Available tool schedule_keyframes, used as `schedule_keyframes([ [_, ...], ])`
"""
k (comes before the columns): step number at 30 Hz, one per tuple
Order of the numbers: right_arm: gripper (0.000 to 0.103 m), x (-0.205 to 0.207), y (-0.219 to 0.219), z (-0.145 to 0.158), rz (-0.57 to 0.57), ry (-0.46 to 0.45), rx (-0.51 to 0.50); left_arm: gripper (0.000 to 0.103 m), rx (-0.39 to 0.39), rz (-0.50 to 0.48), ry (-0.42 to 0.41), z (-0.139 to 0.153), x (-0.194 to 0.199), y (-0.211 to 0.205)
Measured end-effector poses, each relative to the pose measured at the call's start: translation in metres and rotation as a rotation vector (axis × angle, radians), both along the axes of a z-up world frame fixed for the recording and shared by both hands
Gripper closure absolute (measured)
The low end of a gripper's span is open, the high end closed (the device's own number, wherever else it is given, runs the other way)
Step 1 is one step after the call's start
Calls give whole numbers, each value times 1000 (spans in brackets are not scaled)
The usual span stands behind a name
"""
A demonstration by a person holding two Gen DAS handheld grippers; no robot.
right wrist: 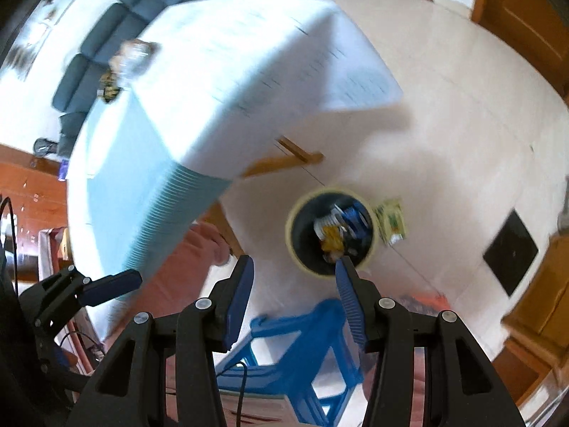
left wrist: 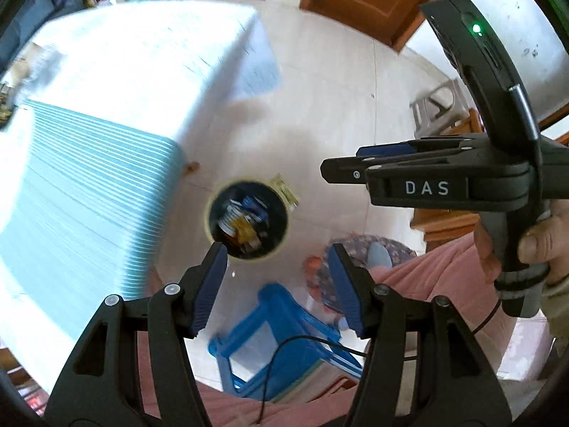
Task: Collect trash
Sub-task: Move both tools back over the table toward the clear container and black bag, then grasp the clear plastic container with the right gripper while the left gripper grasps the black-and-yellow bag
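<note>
My left tongs (left wrist: pixel 277 286) stand apart with nothing between them; my right tongs (right wrist: pixel 295 297) likewise gape empty; below both, on the floor (left wrist: pixel 320 106), sits the round trash bin (left wrist: pixel 248 220) holding wrappers; a yellow packet (right wrist: pixel 391 221) lies just beside it; the cloth-covered counter (left wrist: pixel 124 89) stands near.

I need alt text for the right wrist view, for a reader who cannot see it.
Looking down from above, the right tool, open and empty, hangs over a round trash bin on a pale tiled floor, with wrappers inside. A yellow packet lies on the floor beside the bin, a blue stool stands below, and a cloth-covered table fills the left.
</note>
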State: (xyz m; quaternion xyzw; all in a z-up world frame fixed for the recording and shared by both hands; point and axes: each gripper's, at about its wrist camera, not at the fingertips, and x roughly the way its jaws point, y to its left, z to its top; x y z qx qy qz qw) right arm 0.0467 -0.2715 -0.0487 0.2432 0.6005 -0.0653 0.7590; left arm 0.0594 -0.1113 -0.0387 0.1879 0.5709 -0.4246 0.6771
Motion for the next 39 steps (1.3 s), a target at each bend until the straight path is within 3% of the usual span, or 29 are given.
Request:
schedule_keyframes([
  [8,54,78,54,60,91,-125,-3,45,-34,134,-135,55,65,70],
  [13,53,138,81,81,125,-189,12,40,-15,257,-172,62,117,118],
  [18,40,201,106,80,106,-251,55,37,-13,366,-215,59,170,168],
  [22,39,251,121,58,72,-286,86,33,-21,453,-260,51,226,194],
  [30,39,338,149,10,-50,-369,142,29,-66,584,-300,31,332,203],
  [32,39,350,147,-2,-89,-374,154,22,-86,614,-290,21,359,201],
  [39,39,379,135,-42,-245,-363,196,22,-60,644,-288,-4,411,190],
])
